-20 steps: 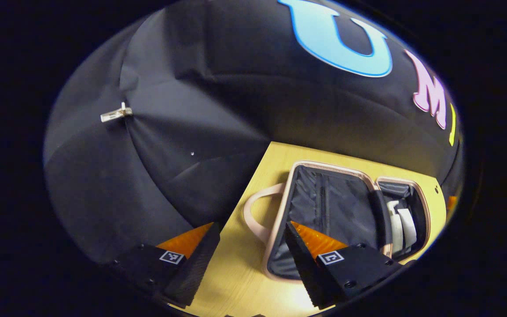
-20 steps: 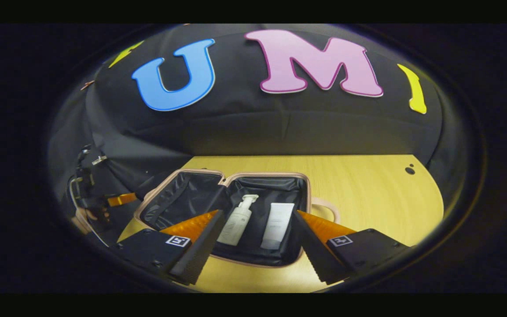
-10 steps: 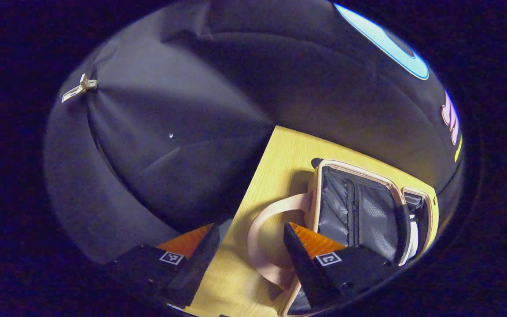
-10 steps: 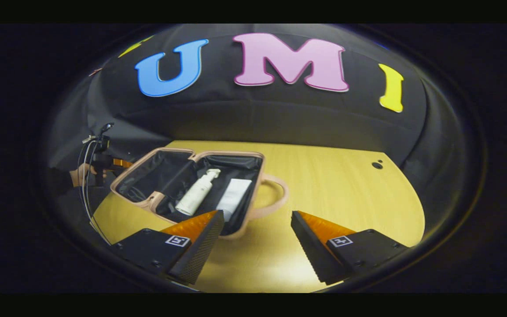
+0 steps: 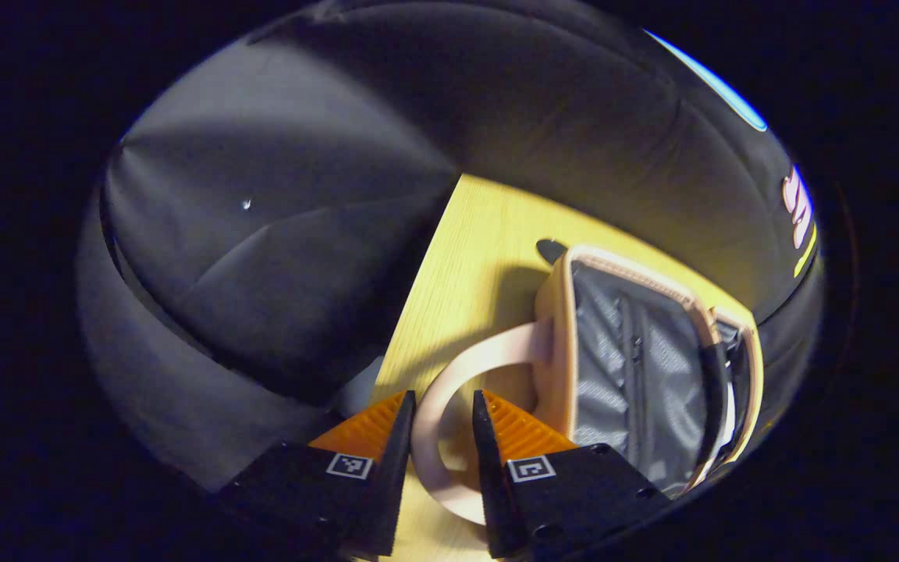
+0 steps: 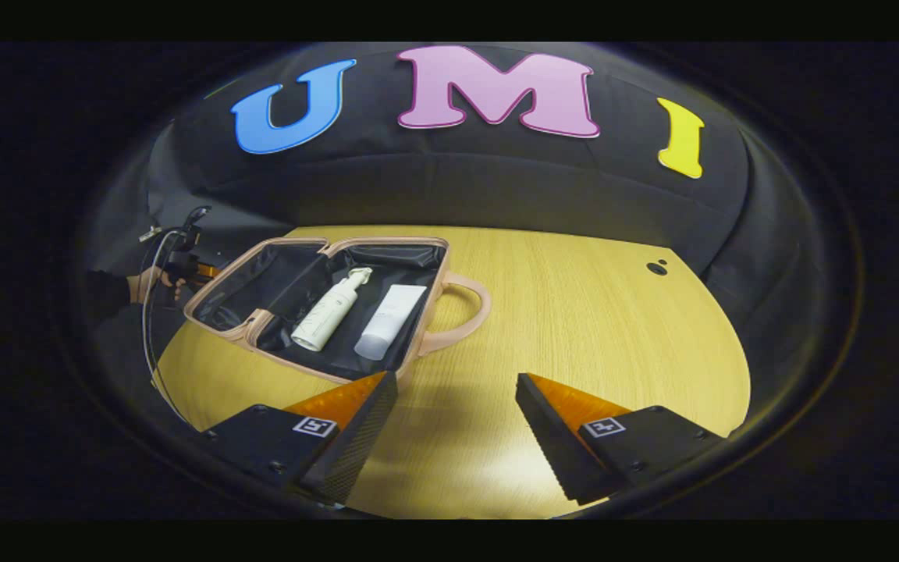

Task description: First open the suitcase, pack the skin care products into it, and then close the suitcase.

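Observation:
The pink suitcase lies open on the wooden table. Its right half holds a white pump bottle and a white tube, side by side. My right gripper hovers open over bare table, in front of and right of the case. In the left gripper view, the lid half shows its grey mesh lining. My left gripper straddles that half's pink handle with the fingers close together. Whether both press on the handle is unclear. From the right gripper view, the left gripper sits at the case's left end, held by a hand.
The second pink handle sticks out toward the table's middle. The table's left edge runs just beside the left gripper. A small dark hole marks the far right of the tabletop. Black cloth walls surround the table.
My left gripper has dropped onto the lid's handle and its fingers have narrowed around it. The right gripper has drawn back and right from the case, staying open.

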`<act>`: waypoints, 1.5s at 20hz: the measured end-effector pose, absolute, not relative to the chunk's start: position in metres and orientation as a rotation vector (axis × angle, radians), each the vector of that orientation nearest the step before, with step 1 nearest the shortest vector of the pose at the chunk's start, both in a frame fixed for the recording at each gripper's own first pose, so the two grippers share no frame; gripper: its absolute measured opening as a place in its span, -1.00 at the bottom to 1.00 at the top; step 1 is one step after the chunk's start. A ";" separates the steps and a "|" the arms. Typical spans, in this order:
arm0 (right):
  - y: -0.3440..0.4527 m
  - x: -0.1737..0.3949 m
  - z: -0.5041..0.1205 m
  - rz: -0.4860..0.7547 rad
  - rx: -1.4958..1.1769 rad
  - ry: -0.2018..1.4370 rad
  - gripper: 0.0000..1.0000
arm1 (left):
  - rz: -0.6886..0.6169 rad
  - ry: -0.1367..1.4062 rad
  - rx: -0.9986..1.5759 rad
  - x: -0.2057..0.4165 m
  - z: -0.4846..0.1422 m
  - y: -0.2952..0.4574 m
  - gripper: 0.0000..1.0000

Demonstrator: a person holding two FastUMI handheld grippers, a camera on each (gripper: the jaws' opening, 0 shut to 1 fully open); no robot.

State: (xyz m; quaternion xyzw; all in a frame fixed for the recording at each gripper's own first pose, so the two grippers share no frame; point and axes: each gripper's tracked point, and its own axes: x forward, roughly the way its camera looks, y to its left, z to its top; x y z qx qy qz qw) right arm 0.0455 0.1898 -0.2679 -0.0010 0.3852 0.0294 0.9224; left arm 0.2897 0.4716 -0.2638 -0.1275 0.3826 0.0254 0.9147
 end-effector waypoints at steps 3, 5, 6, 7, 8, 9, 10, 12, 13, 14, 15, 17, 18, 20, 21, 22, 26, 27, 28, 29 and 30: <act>0.189 0.048 -0.269 0.058 -0.011 0.782 0.95 | 0.097 0.797 -0.256 0.282 -0.267 0.485 -0.10; 0.189 0.049 -0.272 0.051 0.004 0.789 0.95 | 0.104 0.796 -0.244 0.282 -0.267 0.479 -0.54; 0.188 0.050 -0.272 0.050 0.007 0.784 0.95 | 0.107 0.801 -0.240 0.282 -0.269 0.479 -0.56; 0.185 0.053 -0.272 0.043 0.005 0.776 0.96 | 0.111 0.800 -0.237 0.280 -0.267 0.478 -0.58; 0.183 0.056 -0.273 0.040 0.001 0.765 0.95 | 0.116 0.796 -0.222 0.280 -0.266 0.479 -0.62; 0.182 0.057 -0.274 0.038 -0.001 0.762 0.96 | 0.124 0.777 -0.196 0.280 -0.260 0.481 -0.64; 0.184 0.056 -0.276 0.038 0.003 0.765 0.95 | 0.129 0.745 -0.174 0.279 -0.249 0.483 -0.67; 0.185 0.052 -0.273 0.049 0.015 0.770 0.95 | 0.135 0.700 -0.156 0.278 -0.228 0.480 -0.72; 0.187 0.052 -0.271 0.054 0.015 0.764 0.95 | 0.141 0.677 -0.136 0.274 -0.214 0.478 -0.74; 0.188 0.054 -0.268 0.062 0.019 0.752 0.96 | 0.138 0.652 -0.110 0.275 -0.203 0.477 -0.77; 0.189 0.057 -0.266 0.069 0.026 0.742 0.95 | 0.124 0.622 -0.082 0.273 -0.188 0.473 -0.78; 0.191 0.059 -0.259 0.091 0.052 0.724 0.96 | 0.095 0.557 -0.033 0.266 -0.149 0.467 -0.79; 0.191 0.062 -0.253 0.097 0.063 0.698 0.96 | 0.082 0.526 -0.025 0.260 -0.128 0.461 -0.80; 0.185 0.067 -0.246 0.104 0.056 0.663 0.96 | 0.033 0.475 -0.019 0.251 -0.075 0.442 -0.81; 0.182 0.065 -0.243 0.103 0.050 0.661 0.94 | 0.006 0.452 -0.013 0.245 -0.051 0.430 -0.81; 0.178 0.065 -0.240 0.098 0.051 0.659 0.95 | -0.020 0.436 -0.008 0.238 -0.026 0.419 -0.81; 0.153 0.068 -0.225 0.044 0.055 0.620 0.95 | -0.104 0.390 0.020 0.214 0.044 0.356 -0.82; 0.148 0.069 -0.222 0.037 0.060 0.606 0.95 | -0.113 0.380 0.009 0.212 0.053 0.335 -0.82; 0.144 0.067 -0.220 0.035 0.068 0.603 0.94 | -0.137 0.364 -0.013 0.214 0.060 0.310 -0.82; 0.139 0.065 -0.216 0.033 0.078 0.600 0.94 | -0.160 0.351 -0.033 0.211 0.064 0.288 -0.81; 0.132 0.063 -0.212 0.029 0.087 0.599 0.95 | -0.180 0.341 -0.049 0.212 0.062 0.263 -0.81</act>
